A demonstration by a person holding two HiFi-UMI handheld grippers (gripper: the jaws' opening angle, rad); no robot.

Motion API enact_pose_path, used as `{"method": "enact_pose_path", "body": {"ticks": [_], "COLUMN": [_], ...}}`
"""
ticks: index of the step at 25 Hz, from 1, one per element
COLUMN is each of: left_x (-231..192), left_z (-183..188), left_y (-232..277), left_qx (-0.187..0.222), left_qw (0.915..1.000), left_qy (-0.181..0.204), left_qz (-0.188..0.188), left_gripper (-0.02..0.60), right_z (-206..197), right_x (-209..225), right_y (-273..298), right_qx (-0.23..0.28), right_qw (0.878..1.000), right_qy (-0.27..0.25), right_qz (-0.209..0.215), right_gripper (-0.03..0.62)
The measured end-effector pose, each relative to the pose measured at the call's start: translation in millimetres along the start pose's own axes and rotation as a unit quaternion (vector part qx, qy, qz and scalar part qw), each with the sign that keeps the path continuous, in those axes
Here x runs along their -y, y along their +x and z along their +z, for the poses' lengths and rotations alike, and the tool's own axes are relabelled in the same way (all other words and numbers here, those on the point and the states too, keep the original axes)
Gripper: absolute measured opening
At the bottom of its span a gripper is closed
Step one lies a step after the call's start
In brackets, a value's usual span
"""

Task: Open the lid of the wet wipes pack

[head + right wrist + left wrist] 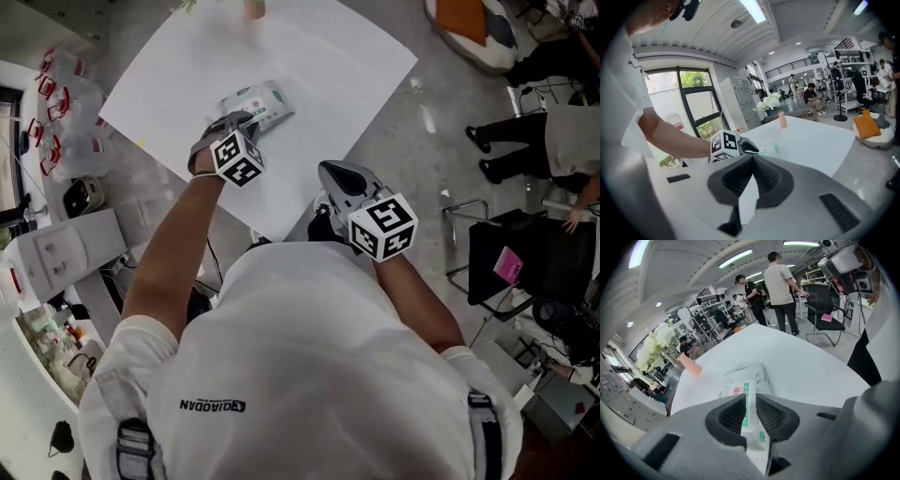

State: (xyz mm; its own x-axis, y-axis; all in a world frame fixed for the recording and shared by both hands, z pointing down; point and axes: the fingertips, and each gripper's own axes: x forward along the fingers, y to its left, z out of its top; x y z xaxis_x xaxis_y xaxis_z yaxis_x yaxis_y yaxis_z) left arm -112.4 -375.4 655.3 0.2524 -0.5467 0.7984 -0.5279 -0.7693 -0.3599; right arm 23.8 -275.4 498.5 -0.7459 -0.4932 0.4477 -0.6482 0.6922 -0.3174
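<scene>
Two hand-held grippers in view, grey moulded plastic, each with a black-and-white marker cube behind the jaws. I log materials first.

Table: flat, matt white top with a squared corner, on a grey glossy floor.

Wet wipes pack: soft white film pouch, oblong and slightly puffy, with green print and a small red mark on top. It lies flat on the table near the edge closest to the person. The lid looks down; I see no raised flap.

Pink cup: small, smooth, upright at the far side of the table, well apart from the pack.

Left gripper: its own view shows dark ribbed pads drawn close, with only a narrow parallel slot between them. The near end of the pack fills that slot, so I read the jaws as clamped on the pack's edge. The rest of the pouch runs out ahead of the tips on the table.

Right gripper: held off the table's near corner, apart from the pack. In its own view the ribbed pad tips meet, with nothing between them. Jaws together, empty. Past them I see the left gripper's cube and the pack
</scene>
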Motion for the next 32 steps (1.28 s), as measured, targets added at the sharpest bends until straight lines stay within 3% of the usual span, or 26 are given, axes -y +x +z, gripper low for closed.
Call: {"method": "enact_pose_path", "body": {"ticks": [5,12,16,22,32], "left_x": [3.2,-2.1,-1.9,-2.5,-10.4], "left_z": [-3.5,-8.0,-9.8,-11.4,-7.5], "left_y": [7.9,15.7,15.8,15.4,6.7], "left_qx": [-0.005,-0.014,-0.017,-0.018,0.006], "left_qw": [1.0000,0.9995,0.9997,0.9981,0.9883], "left_qy": [0.002,-0.028,-0.018,-0.051,-0.134], "left_qz": [-0.007,-0.008,-0.009,-0.031,-0.072], "left_gripper": [0.077,0.095,0.095,0.095,0.058], "right_z": [-0.1,0.0,0.4,-0.2,0.6], "right_x": [4.8,3.9,5.6,6.1,6.0], "right_y": [4.3,9.5,9.7,10.6,16.2], "right_qx": [-0.001,-0.003,-0.003,-0.003,-0.002], "right_qw": [1.000,1.000,1.000,1.000,1.000], "right_qy": [0.003,0.003,0.004,0.006,0.005], "right_qz": [0.000,0.007,0.006,0.006,0.009], "right_gripper": [0.006,0.006,0.006,0.006,0.006]}}
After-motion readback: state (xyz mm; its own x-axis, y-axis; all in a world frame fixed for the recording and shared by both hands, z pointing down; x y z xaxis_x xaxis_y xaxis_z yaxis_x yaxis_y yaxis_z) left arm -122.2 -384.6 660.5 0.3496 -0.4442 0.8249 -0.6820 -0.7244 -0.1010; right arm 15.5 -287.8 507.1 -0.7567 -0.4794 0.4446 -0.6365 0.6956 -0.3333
